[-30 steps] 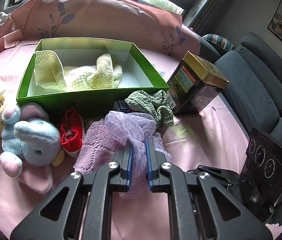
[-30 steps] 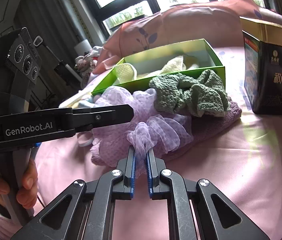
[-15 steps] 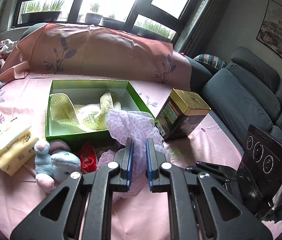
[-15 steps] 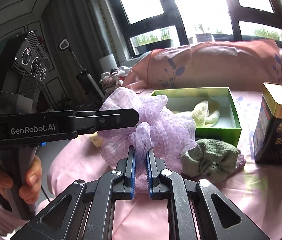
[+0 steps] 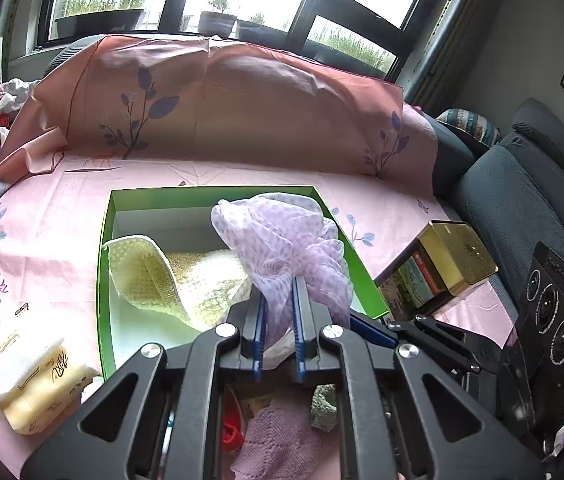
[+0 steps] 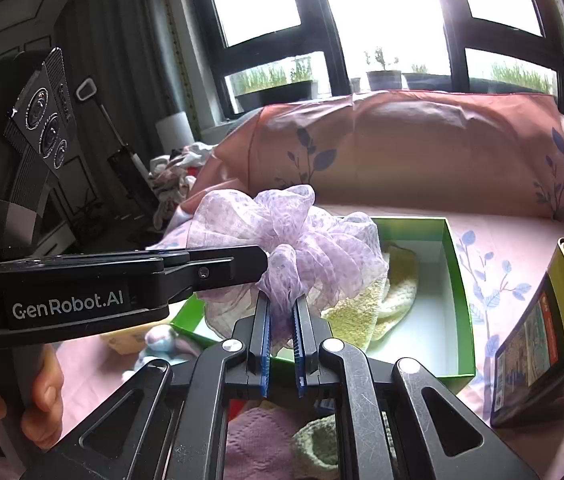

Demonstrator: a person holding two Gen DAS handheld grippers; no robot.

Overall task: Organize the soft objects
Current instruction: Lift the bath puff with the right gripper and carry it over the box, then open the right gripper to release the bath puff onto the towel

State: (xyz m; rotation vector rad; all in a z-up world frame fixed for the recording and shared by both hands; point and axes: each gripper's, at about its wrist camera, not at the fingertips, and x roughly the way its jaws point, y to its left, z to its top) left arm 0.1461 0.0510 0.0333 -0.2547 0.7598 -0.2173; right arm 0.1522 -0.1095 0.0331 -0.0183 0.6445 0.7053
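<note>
Both grippers are shut on a sheer lilac scarf [image 5: 282, 244], which also shows in the right wrist view [image 6: 302, 240]. My left gripper [image 5: 278, 312] and right gripper [image 6: 282, 320] hold it in the air above the near edge of the green box [image 5: 104, 280], which the right wrist view [image 6: 462, 300] shows too. A cream knit cloth [image 5: 162, 276] lies in the box. Under the grippers a pink knit cloth [image 5: 278, 432], a green knit piece [image 5: 324, 408] and a red knit item [image 5: 232, 428] lie on the pink sheet.
A gold and black tin [image 5: 442, 264] stands right of the box. A yellow tissue pack [image 5: 30, 380] lies at the left. A blue plush toy [image 6: 158, 340] lies left of the box. A pink pillow [image 5: 222, 100] is behind, a grey sofa [image 5: 522, 200] at the right.
Both grippers have lifted the lilac scarf off the pile and carried it forward over the green box. The knit pieces stay on the sheet below.
</note>
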